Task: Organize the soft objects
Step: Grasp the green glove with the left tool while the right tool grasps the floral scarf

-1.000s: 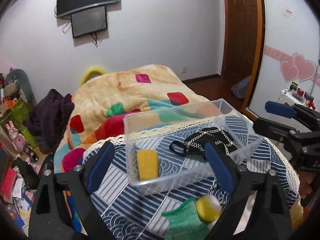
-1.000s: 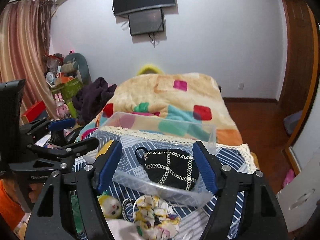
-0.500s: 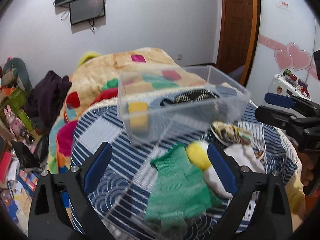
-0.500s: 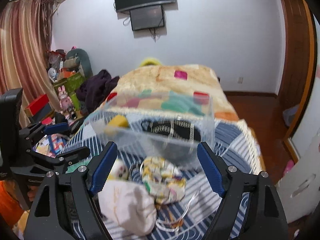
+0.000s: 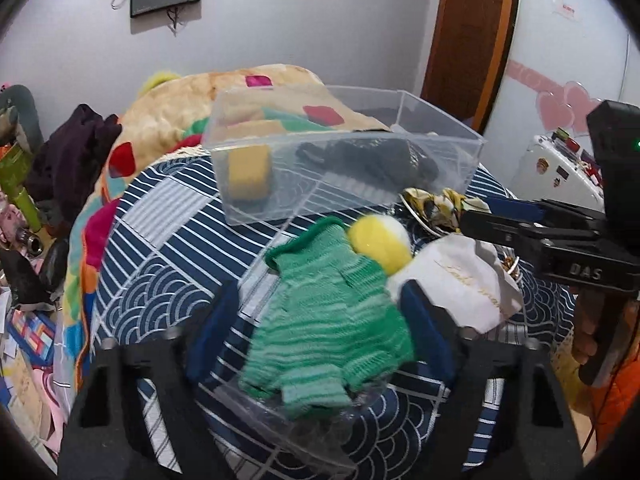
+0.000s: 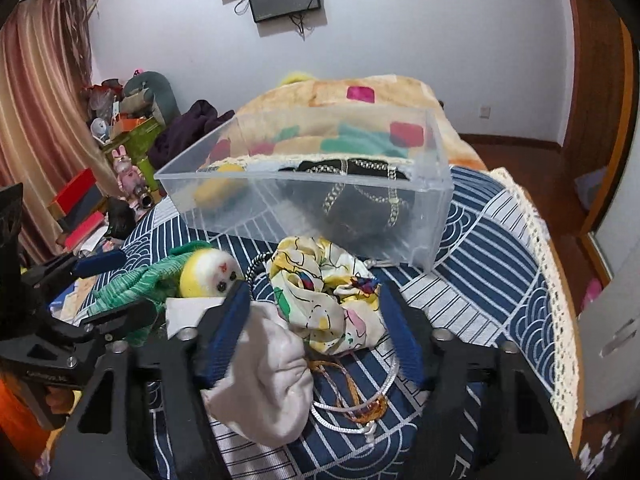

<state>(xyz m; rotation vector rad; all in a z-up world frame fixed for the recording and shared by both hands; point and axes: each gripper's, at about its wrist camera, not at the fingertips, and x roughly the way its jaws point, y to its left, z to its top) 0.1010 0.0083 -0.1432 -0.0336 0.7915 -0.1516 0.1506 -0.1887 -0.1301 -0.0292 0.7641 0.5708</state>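
A clear plastic box [image 5: 440, 156] [image 6: 420, 216] on the blue patterned cloth holds a yellow sponge [image 5: 248, 172] and a black chain-trimmed bag [image 6: 360, 196]. In front lie a green knitted glove [image 5: 328, 312], a yellow-white plush ball [image 5: 380, 244] [image 6: 208, 272], a white pouch [image 5: 460, 284] [image 6: 264, 376] and a printed silk scarf [image 6: 324, 300]. My left gripper [image 5: 320, 332] is open with its jaws on either side of the green glove. My right gripper [image 6: 316, 328] is open, jaws around the scarf, left jaw against the pouch.
A bed with an orange patched blanket [image 6: 360, 96] lies behind the box. Clutter and toys [image 6: 128, 152] stand at the left, a wooden door [image 5: 468, 28] at the back right. The cloth has a lace edge [image 6: 556, 300] at the right. Cords [image 6: 360, 404] lie near the pouch.
Both grippers have dropped and moved forward from above the box to the loose items in front of it: left over the glove, right over the scarf. Both stayed open.
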